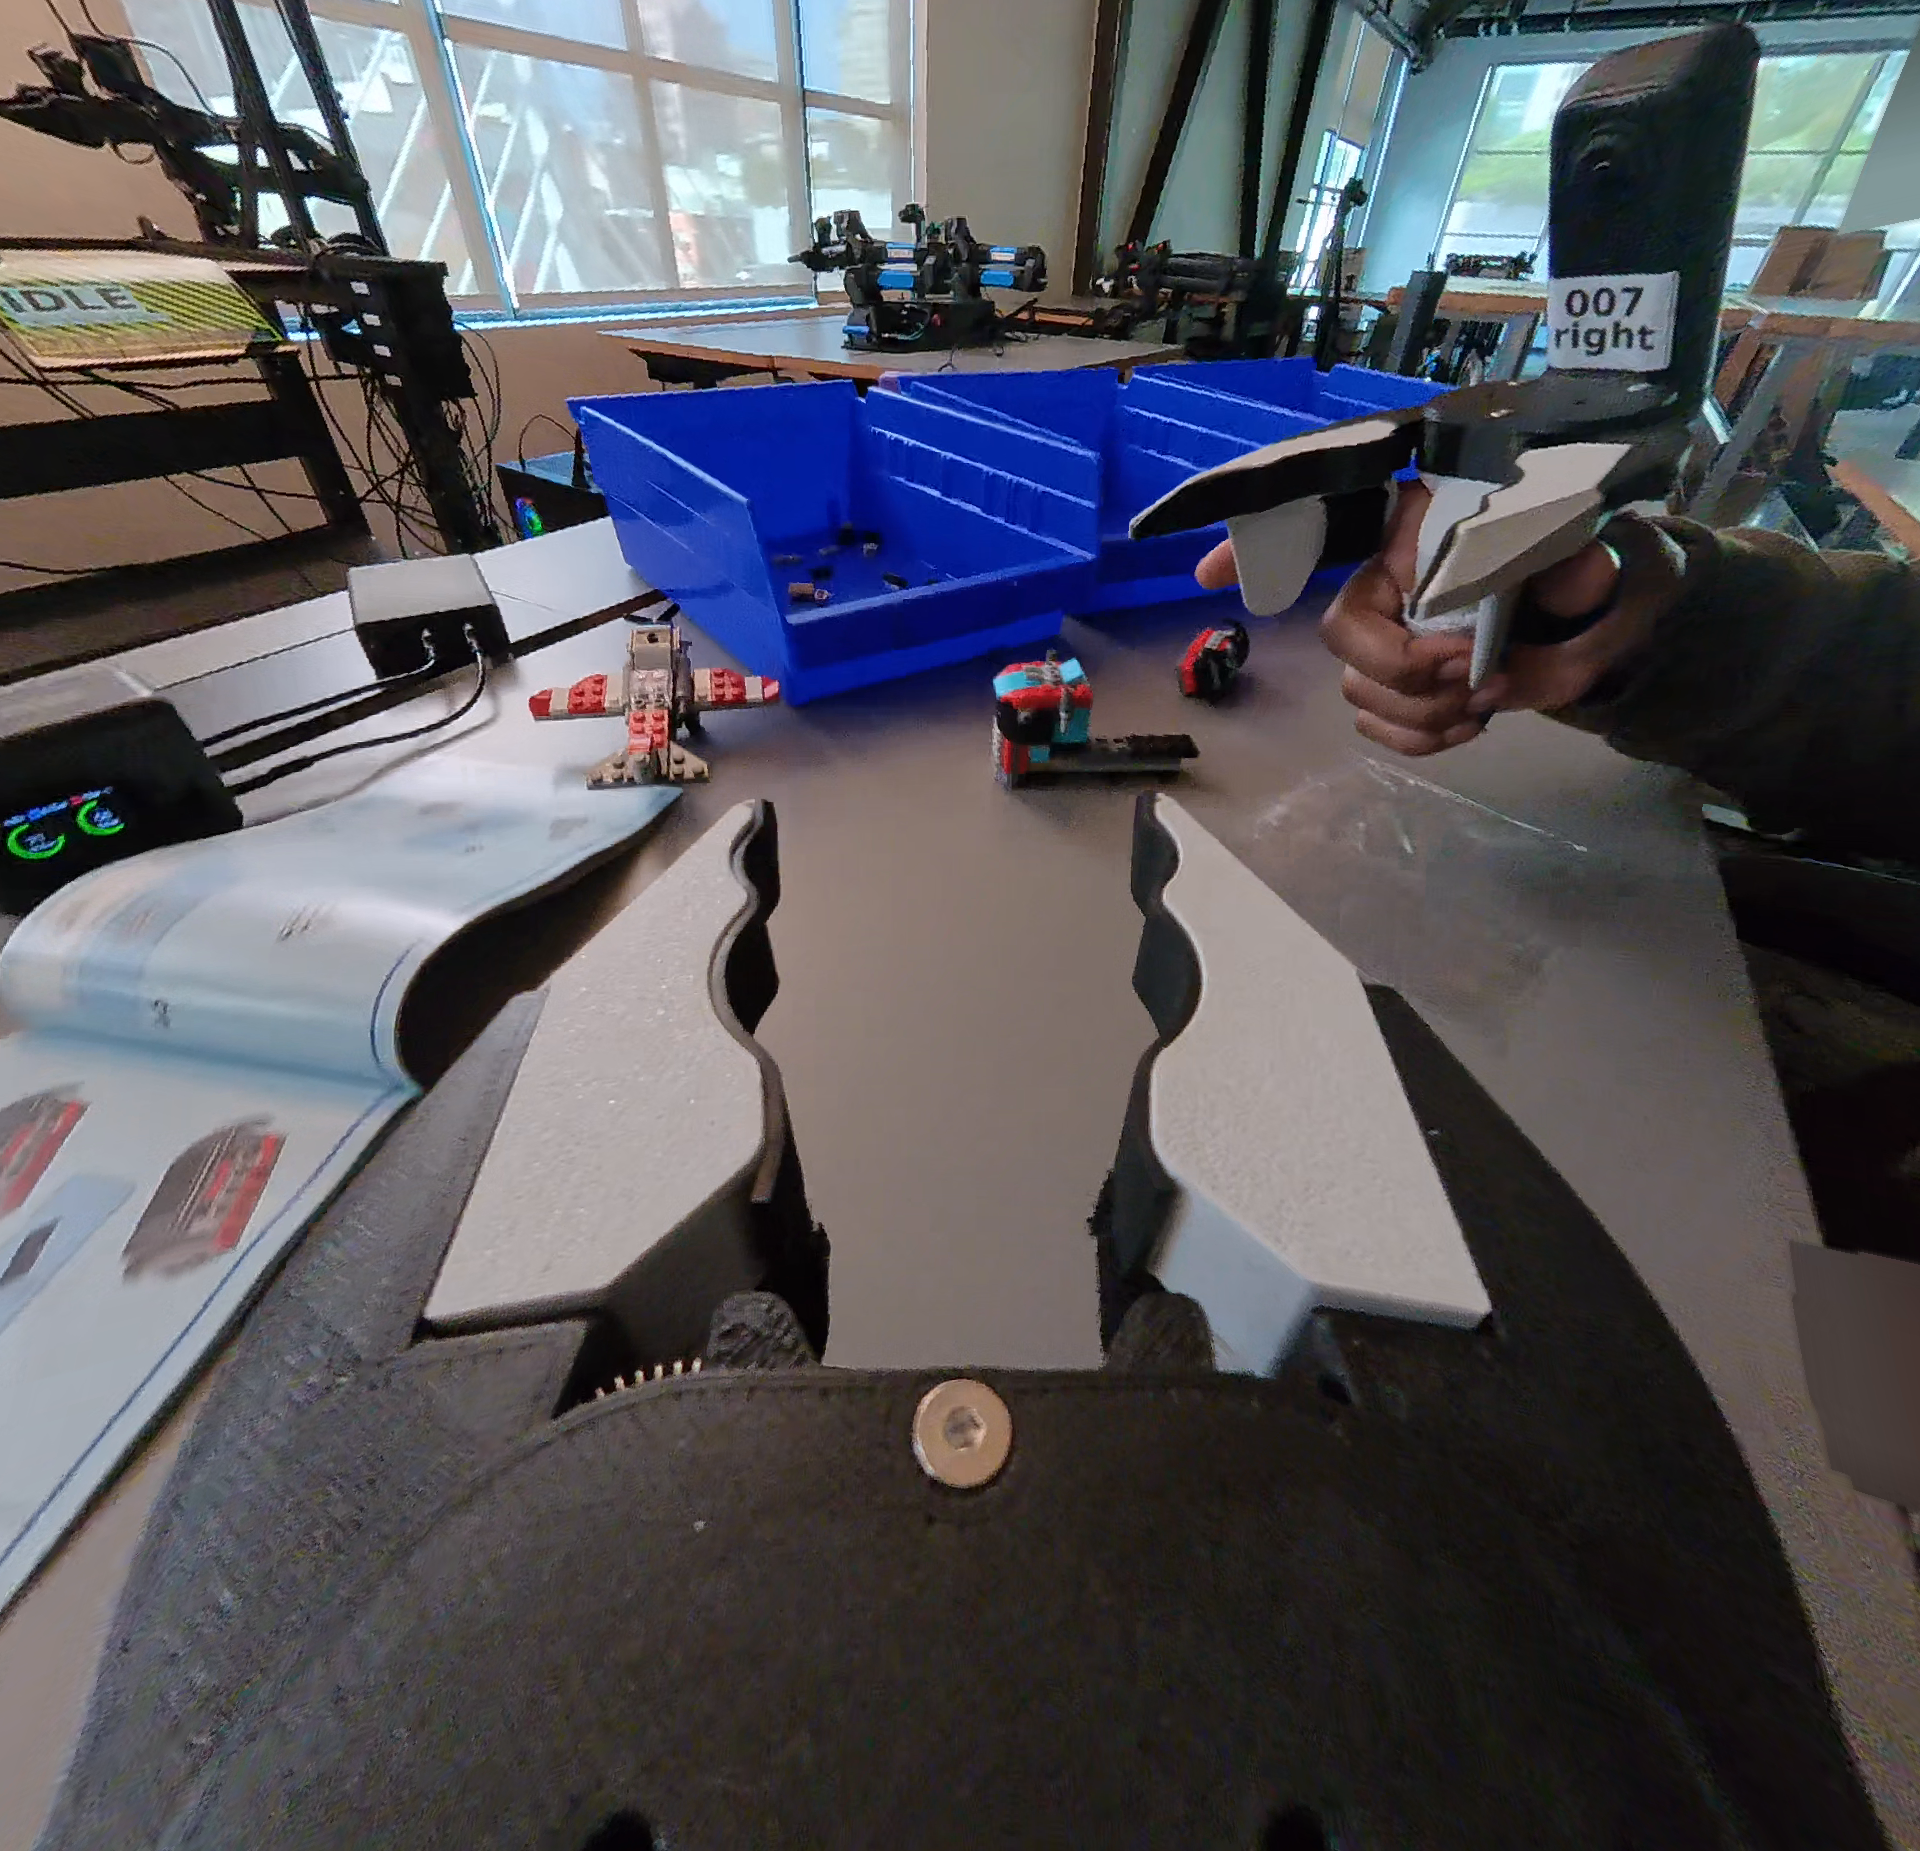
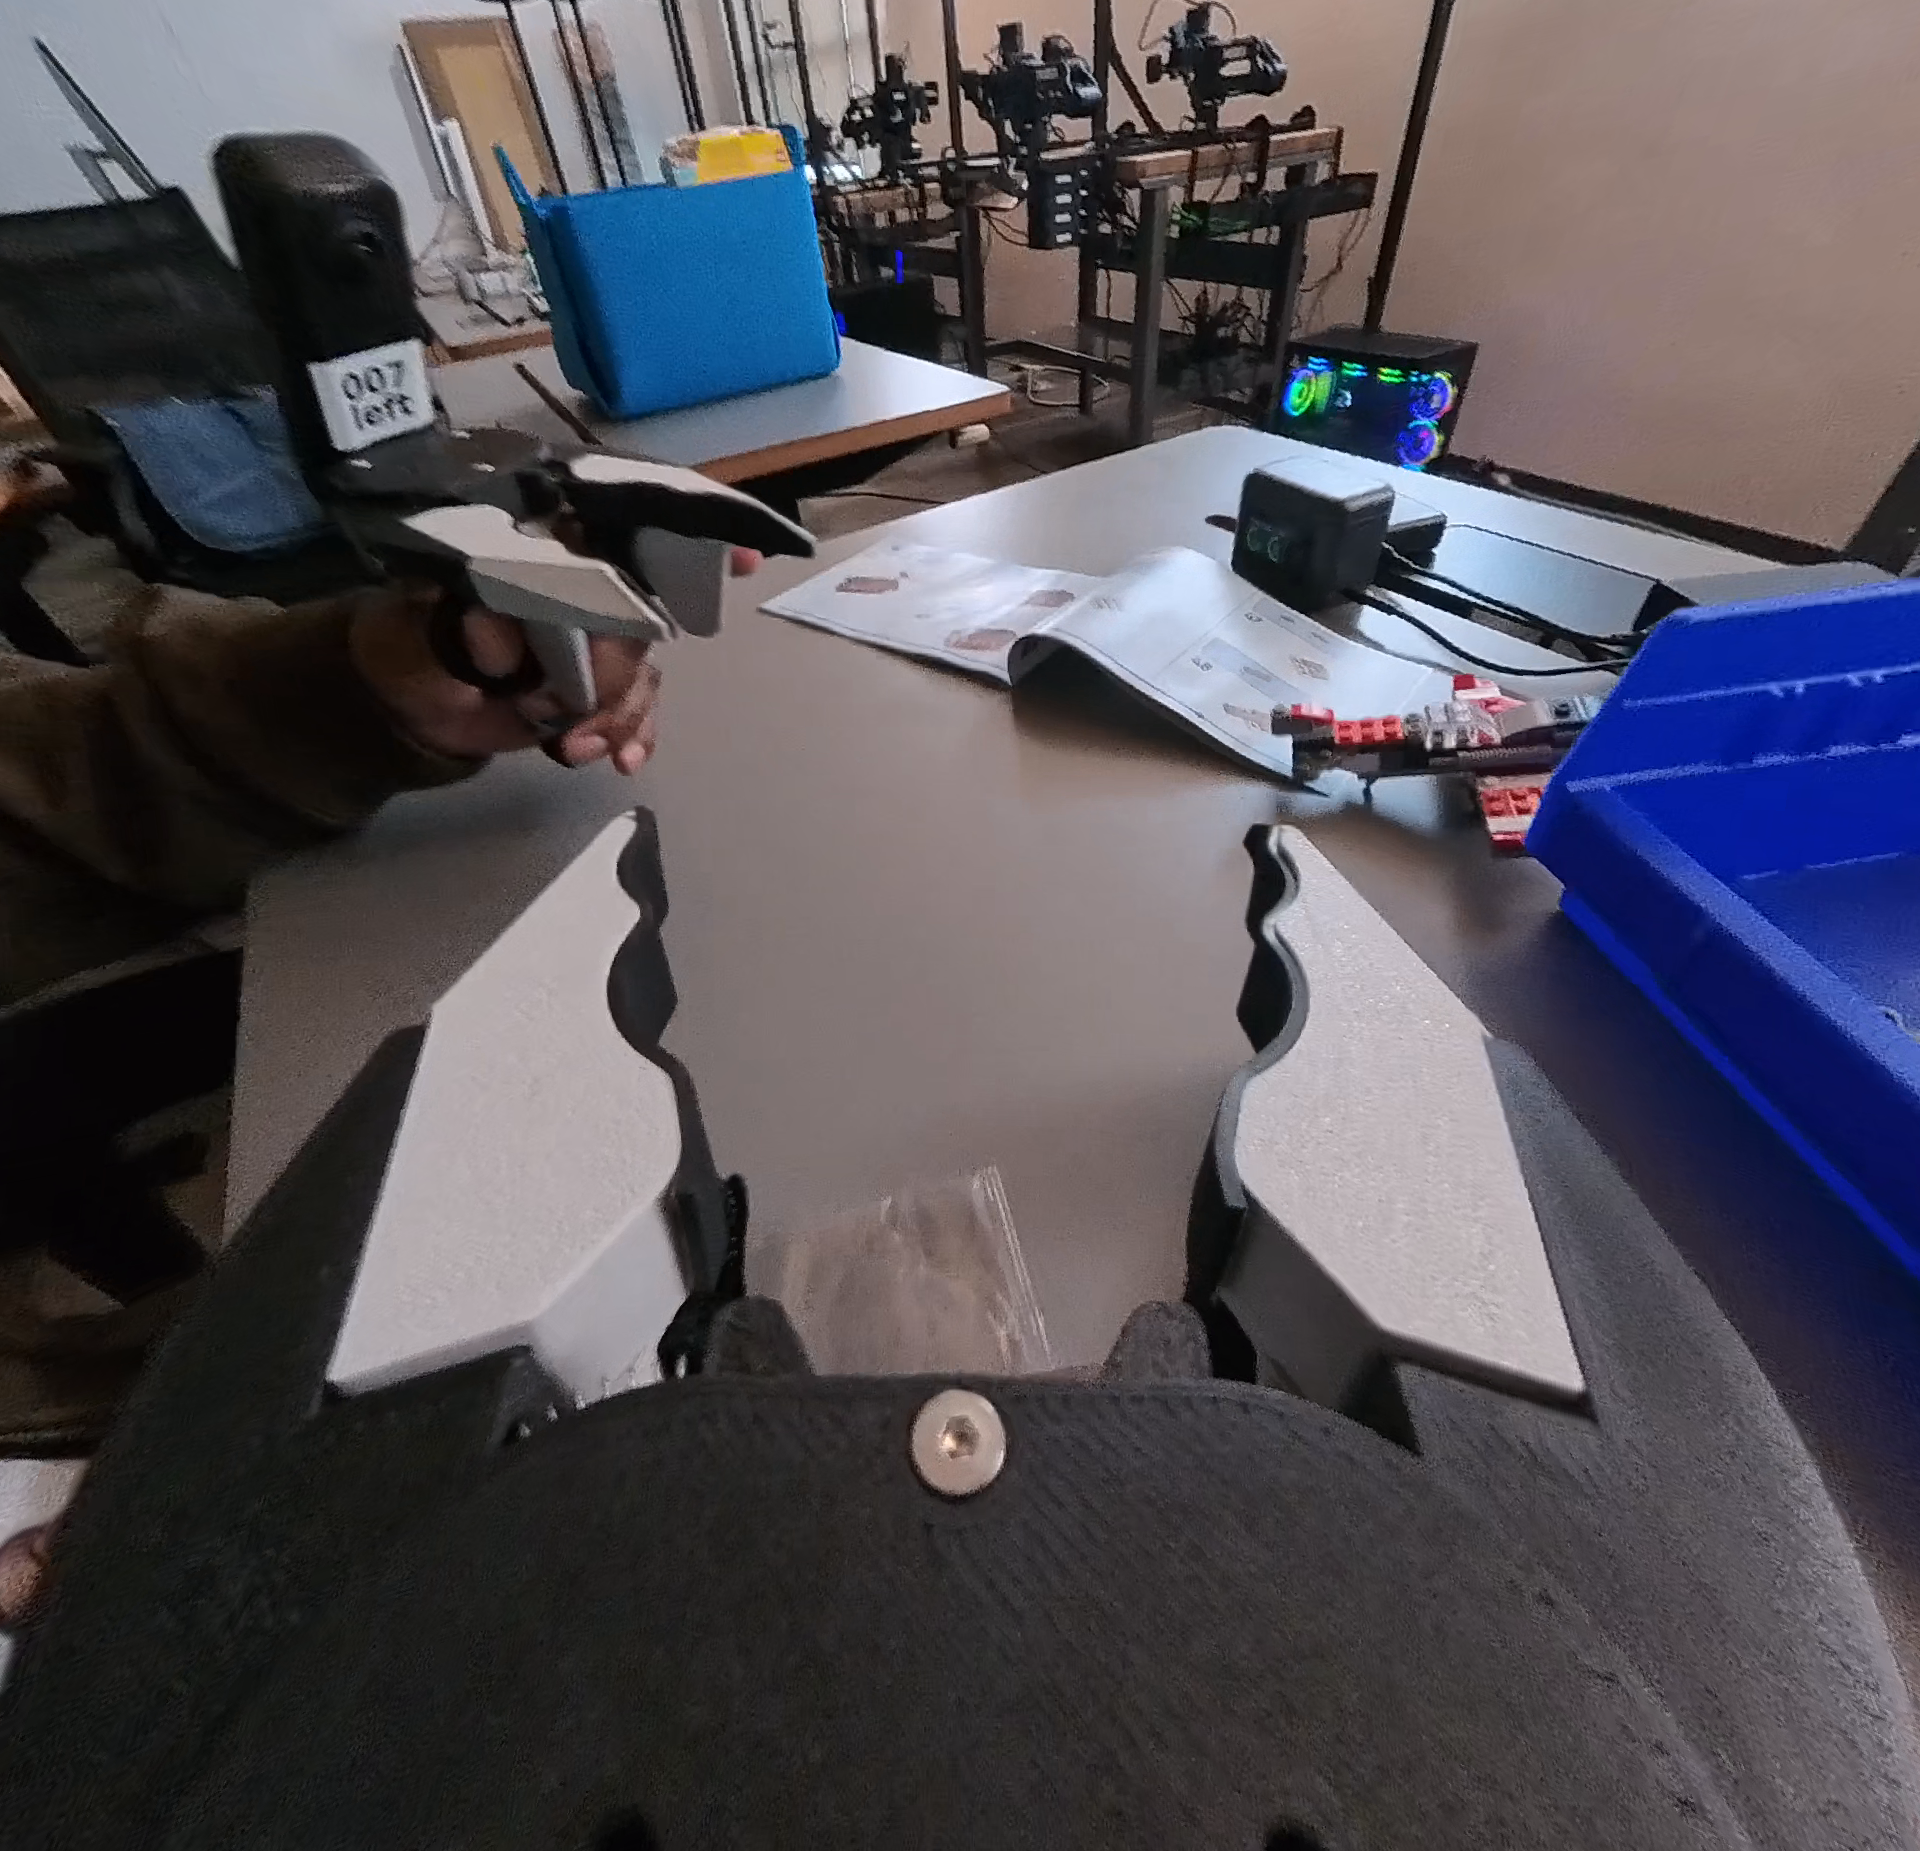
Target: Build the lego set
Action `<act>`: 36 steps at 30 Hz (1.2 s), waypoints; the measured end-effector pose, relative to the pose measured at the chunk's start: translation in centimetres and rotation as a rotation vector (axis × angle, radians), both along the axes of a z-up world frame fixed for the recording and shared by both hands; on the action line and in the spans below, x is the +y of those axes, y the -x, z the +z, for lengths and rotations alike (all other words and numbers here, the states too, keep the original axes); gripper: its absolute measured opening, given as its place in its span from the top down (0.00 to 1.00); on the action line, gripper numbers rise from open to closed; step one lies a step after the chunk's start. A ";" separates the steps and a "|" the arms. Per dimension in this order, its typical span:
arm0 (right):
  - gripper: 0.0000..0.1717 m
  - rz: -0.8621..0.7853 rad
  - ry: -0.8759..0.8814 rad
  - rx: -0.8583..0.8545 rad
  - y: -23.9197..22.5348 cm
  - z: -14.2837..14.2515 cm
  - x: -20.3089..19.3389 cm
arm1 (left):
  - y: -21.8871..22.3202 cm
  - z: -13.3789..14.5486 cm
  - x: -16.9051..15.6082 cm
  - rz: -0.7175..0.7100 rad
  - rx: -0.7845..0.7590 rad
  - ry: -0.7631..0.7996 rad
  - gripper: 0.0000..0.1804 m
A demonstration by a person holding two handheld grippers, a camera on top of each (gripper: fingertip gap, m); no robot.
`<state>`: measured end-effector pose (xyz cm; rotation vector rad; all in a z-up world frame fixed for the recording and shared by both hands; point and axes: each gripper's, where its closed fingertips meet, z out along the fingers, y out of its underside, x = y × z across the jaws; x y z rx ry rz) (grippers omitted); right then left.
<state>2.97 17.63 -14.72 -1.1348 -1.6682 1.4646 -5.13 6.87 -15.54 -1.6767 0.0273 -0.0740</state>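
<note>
The left gripper (image 1: 954, 814) is held above a dark grey table (image 1: 935, 1022) with its two fingers spread apart and nothing between them; only bare tabletop is seen in the gap. Nearest ahead of it, slightly to the right, a small red, turquoise and black brick build on a black plate (image 1: 1070, 726) is set on the table, clear of the fingertips. Farther left, a red, white and grey brick aeroplane (image 1: 655, 695) is stood just in front of a blue plastic bin (image 1: 831, 554), and a small red and black brick piece (image 1: 1214, 658) is lying to the right. An open instruction booklet (image 1: 260, 949) is spread beside the left finger, with a black box with cables (image 1: 421, 612) beyond it. A clear plastic bag (image 1: 1455, 897) is laid flat on the table to the right. The right gripper (image 2: 951, 830) is likewise held wide apart and empty over bare table, with the edge of the clear bag seen low between its fingers. In the left wrist view it is shown gripped by a hand (image 1: 1423, 658), raised well above the table in front of the bins.
</note>
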 end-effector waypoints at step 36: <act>0.65 -0.286 -0.103 -0.196 1.8 -3.7 8.3 | -0.5 -4.9 10.1 -0.193 -0.124 0.235 0.62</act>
